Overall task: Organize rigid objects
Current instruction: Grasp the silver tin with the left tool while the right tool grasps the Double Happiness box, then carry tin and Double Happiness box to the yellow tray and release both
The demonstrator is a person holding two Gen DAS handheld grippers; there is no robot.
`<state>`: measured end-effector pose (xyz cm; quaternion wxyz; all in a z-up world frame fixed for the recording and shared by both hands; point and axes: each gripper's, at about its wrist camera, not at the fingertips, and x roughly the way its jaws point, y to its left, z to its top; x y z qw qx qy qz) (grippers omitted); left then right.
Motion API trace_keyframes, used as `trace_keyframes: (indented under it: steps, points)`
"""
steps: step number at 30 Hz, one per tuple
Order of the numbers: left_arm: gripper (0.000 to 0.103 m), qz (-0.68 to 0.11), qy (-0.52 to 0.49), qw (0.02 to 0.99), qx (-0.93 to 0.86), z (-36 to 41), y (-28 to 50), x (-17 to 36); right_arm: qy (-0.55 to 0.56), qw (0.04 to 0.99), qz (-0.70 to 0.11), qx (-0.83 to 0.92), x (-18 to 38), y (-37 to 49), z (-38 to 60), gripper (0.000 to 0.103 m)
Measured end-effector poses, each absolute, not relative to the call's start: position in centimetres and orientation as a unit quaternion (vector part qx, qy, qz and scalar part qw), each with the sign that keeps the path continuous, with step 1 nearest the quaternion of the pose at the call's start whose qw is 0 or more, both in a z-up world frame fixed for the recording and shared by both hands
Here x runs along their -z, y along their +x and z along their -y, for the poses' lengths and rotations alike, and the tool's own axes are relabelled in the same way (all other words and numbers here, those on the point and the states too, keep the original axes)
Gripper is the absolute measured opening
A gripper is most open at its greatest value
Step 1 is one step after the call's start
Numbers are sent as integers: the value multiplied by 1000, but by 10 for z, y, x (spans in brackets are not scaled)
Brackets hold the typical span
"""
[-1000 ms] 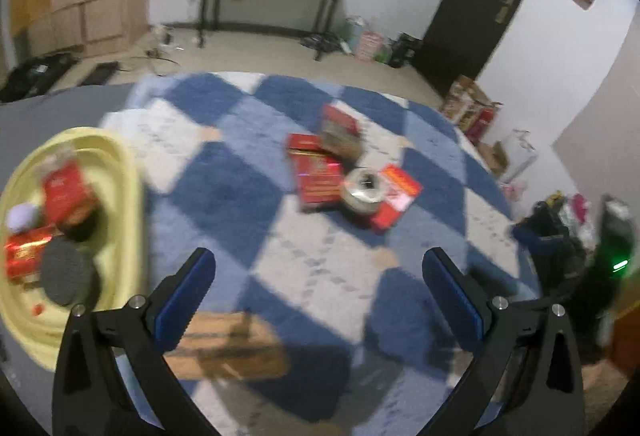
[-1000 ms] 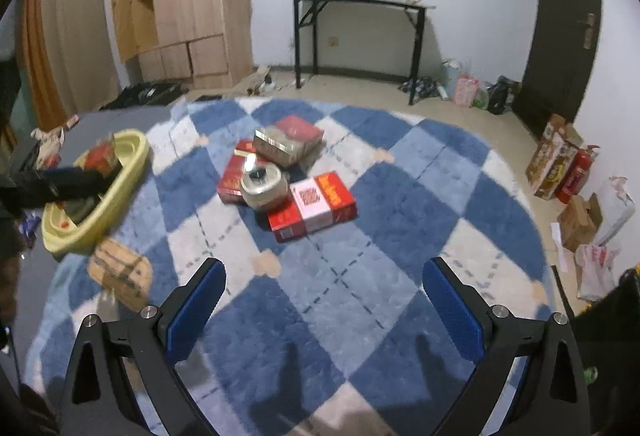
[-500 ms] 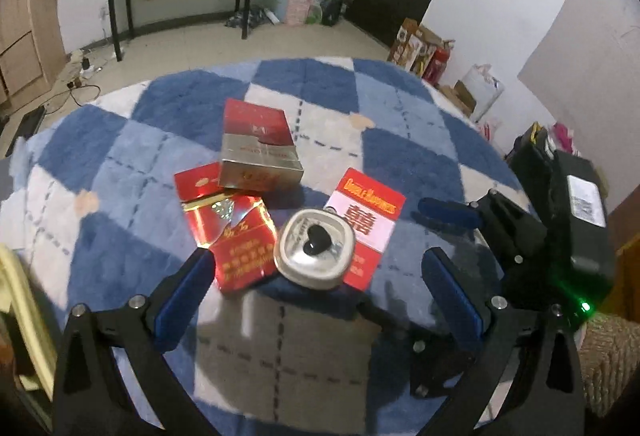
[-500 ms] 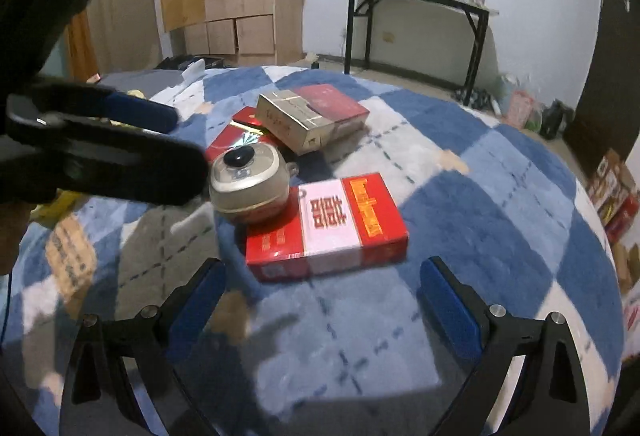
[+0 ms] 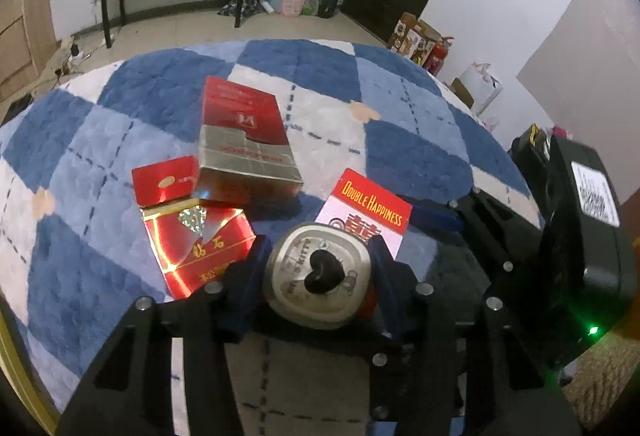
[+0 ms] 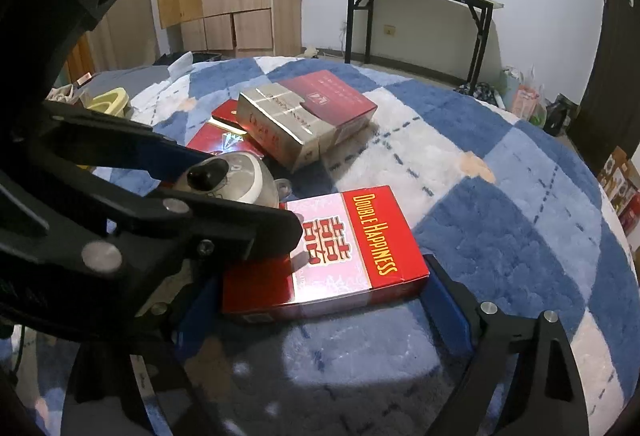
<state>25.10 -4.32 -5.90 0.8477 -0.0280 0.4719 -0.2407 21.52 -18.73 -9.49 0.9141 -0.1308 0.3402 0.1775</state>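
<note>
Two grips are closing near the rug's middle: the left gripper pinches the small lidded tin, probably light, smooth and slippery, by its sides, while the right gripper's jaws straddle the stiff Double Happiness carton's short ends, seemingly not yet clamped.

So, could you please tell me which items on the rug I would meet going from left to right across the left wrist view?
Shiny red pack → red-and-gold carton → small lidded metal pot between the left tool's closing fingers → Double Happiness pack → the right tool's black body.
</note>
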Motion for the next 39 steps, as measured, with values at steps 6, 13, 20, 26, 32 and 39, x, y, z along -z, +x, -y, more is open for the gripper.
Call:
trace_keyframes:
  steps: [6,13,20,26,32,39]
  points:
    - [51,-464,-24,861,206,20,224,31,-106,924,-331,-157,84,192,198,92]
    - [51,-428,-33,892,144,-29,169,-30,-72,943,-303,-117,35,135,208,92]
    - [51,-402,-55,908,104,-74,114,-75,-54,956,-276,-83,-33,77,200,92]
    - [51,-383,-67,918,77,-106,79,-97,-72,957,-273,-62,-68,32,180,92]
    - [51,-372,-79,923,62,-126,65,-103,-101,954,-269,-81,-80,11,144,92]
    - [51,-379,-118,918,22,-179,72,-74,-107,945,-282,-130,-70,26,100,92]
